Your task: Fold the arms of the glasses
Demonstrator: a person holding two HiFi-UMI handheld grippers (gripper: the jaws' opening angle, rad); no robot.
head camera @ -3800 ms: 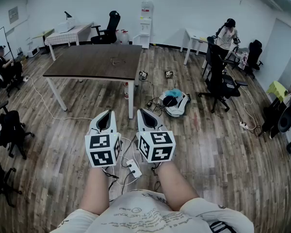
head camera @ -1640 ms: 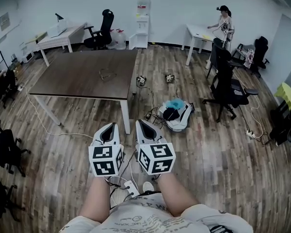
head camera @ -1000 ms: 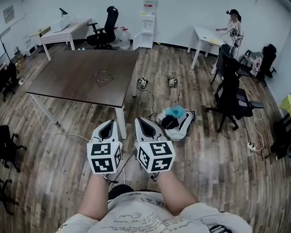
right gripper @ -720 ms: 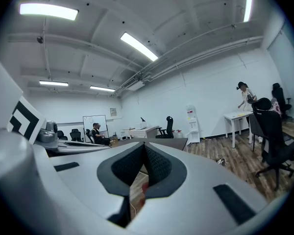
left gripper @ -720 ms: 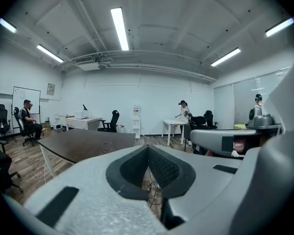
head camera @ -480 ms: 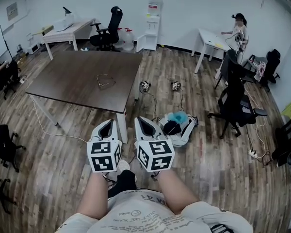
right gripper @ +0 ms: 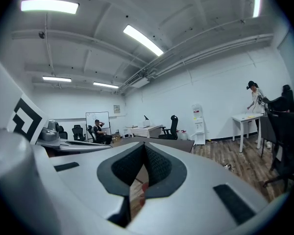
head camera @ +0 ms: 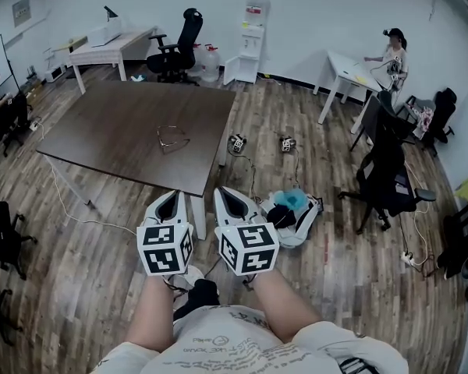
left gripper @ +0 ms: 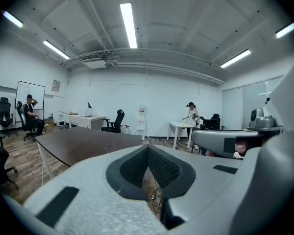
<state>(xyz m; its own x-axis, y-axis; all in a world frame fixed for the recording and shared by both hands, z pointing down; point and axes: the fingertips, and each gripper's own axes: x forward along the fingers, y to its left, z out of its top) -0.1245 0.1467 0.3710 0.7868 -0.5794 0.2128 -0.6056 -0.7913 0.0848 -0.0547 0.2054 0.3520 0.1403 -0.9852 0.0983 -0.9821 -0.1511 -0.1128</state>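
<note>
Both held out side by side above the wood floor (head camera: pixel 78 287) - left gripper (head camera: pixel 170 199) and right gripper (head camera: pixel 226 195) each have their jaws pressed together with nothing in them. The glasses (head camera: pixel 172 139) lie on the dark table (head camera: pixel 101 127) ahead - well apart from both.

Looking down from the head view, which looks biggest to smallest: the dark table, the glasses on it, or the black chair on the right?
1. dark table
2. black chair
3. glasses, tiny by comparison
</note>
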